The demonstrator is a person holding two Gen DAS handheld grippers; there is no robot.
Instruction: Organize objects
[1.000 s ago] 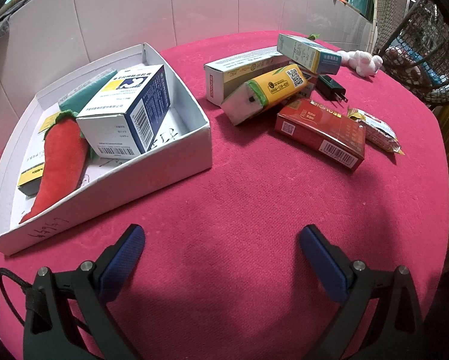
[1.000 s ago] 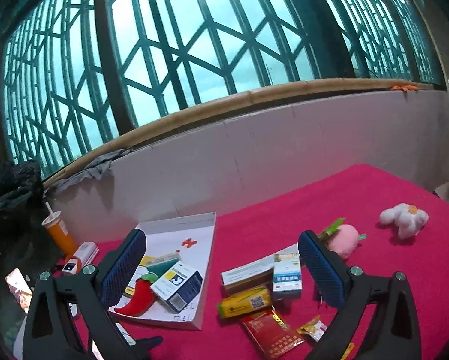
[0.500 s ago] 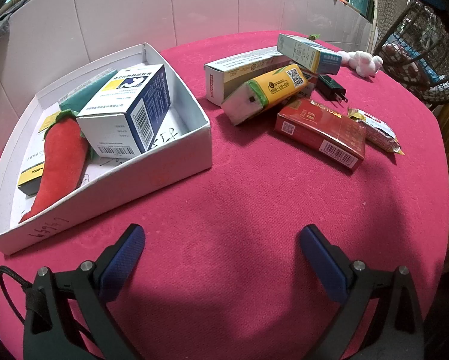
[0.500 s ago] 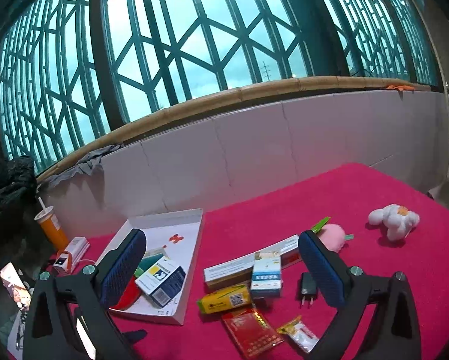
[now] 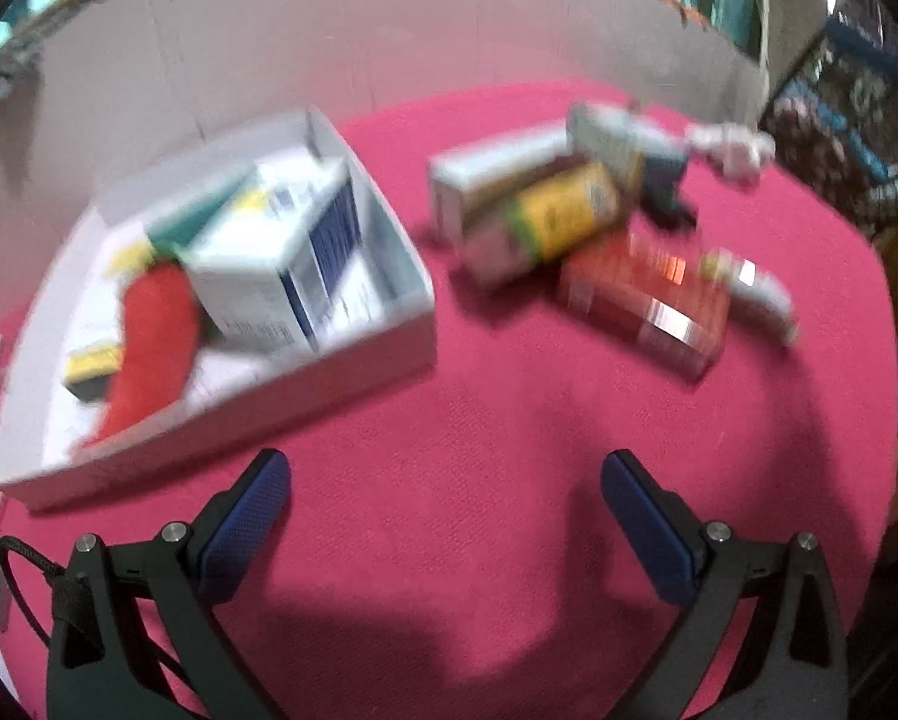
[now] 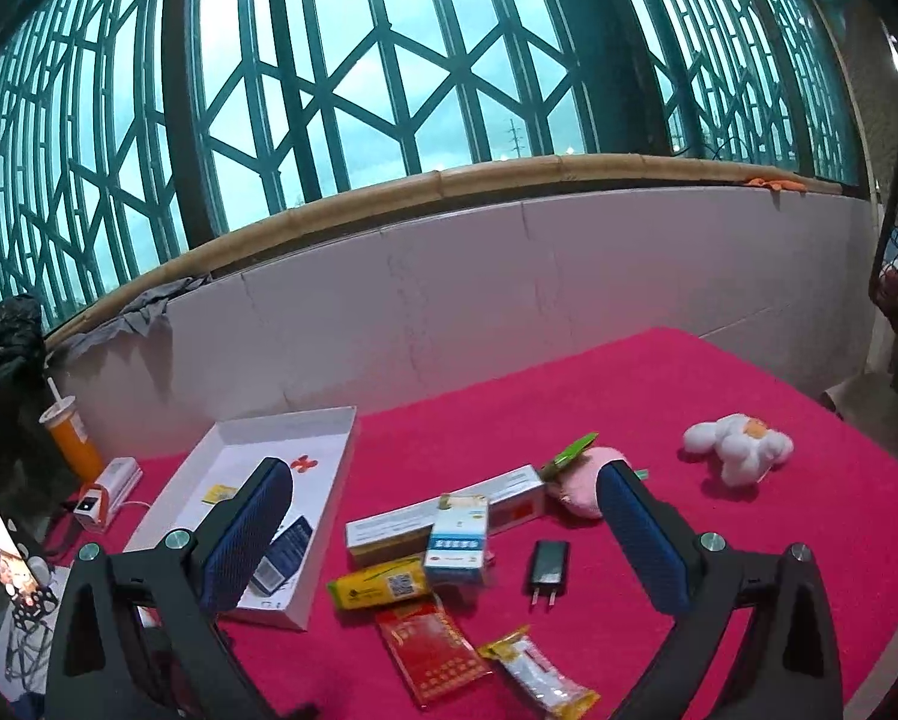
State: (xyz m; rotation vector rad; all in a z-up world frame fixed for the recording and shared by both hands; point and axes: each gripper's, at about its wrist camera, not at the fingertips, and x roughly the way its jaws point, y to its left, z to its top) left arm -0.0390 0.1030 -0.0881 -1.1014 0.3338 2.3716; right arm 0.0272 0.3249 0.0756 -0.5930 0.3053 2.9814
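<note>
A white tray (image 5: 389,324) on the red cloth holds a red plush chili (image 5: 155,324) and a white-and-blue box (image 5: 275,264). Right of it lies a pile: a long white box (image 5: 497,168), a yellow box (image 5: 563,210), a red box (image 5: 647,300) and a snack packet (image 5: 755,288). The left wrist view is blurred. My left gripper (image 5: 446,510) hangs open over bare cloth in front of the tray. My right gripper (image 6: 443,516) is open, high above the table, over the tray (image 6: 323,480), yellow box (image 6: 380,585), red box (image 6: 431,648), small blue-white box (image 6: 456,546) and black plug (image 6: 550,564).
A pink plush (image 6: 581,480) and a white plush (image 6: 737,444) lie towards the right. An orange cup (image 6: 71,438) and a small white device (image 6: 104,489) stand left of the tray. A white wall (image 6: 449,300) backs the table; a wire basket (image 5: 857,90) is at the right.
The left gripper's view has pulled back slightly and blurred with motion. The right gripper has swung down and to the right, so the objects now sit lower and larger between its fingers.
</note>
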